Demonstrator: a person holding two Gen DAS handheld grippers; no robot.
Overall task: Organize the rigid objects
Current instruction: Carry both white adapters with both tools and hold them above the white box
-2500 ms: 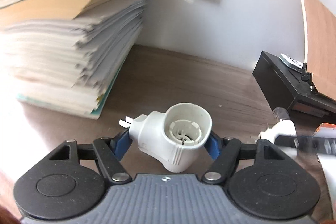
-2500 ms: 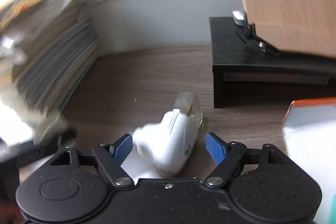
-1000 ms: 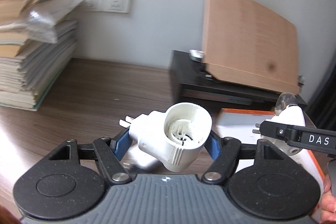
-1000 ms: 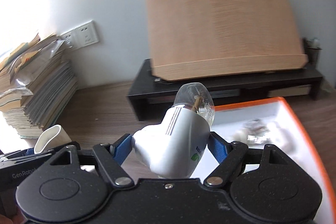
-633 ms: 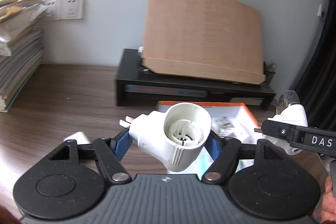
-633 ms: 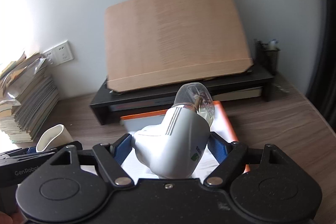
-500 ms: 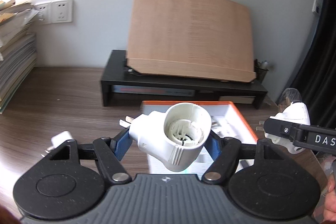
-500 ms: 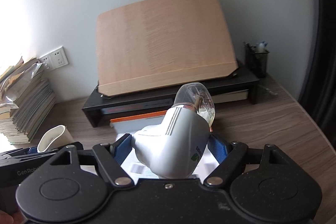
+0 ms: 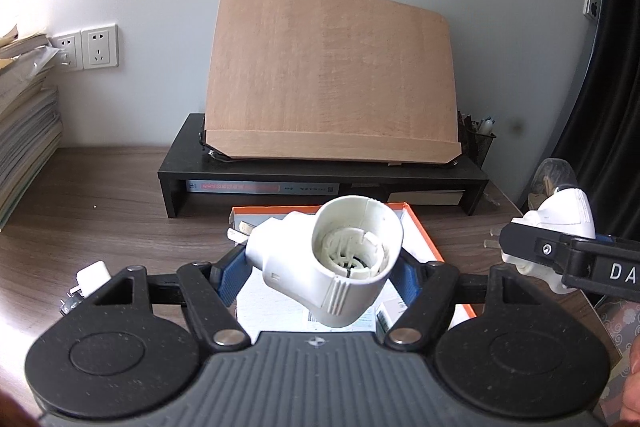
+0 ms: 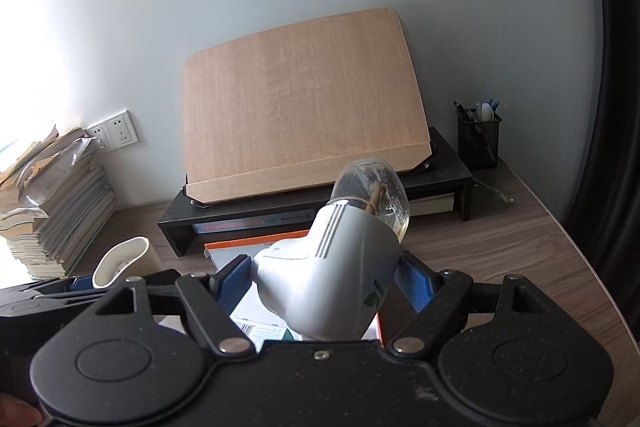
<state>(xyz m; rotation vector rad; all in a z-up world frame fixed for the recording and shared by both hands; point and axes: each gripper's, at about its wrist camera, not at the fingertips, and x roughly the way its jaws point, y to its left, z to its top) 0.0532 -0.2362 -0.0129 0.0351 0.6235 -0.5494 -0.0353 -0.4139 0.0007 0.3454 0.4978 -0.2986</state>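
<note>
Each tool grips a white plug-in fitting just above the orange box (image 9: 420, 227): left tool (image 9: 320, 273) an empty socket (image 9: 332, 263), right tool (image 10: 326, 281) a bulb lamp (image 10: 332, 267); neither yet dropped in, a charger (image 9: 93, 277) left on the desk (image 9: 100, 195).

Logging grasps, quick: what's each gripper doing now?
Left gripper: shut on the empty white plug-in socket.
Right gripper: shut on the white plug-in lamp with a clear bulb.

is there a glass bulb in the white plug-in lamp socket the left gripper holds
No, the white plug-in lamp socket clamped in the left gripper shows an empty round opening with only bare white plastic fittings inside.
</note>
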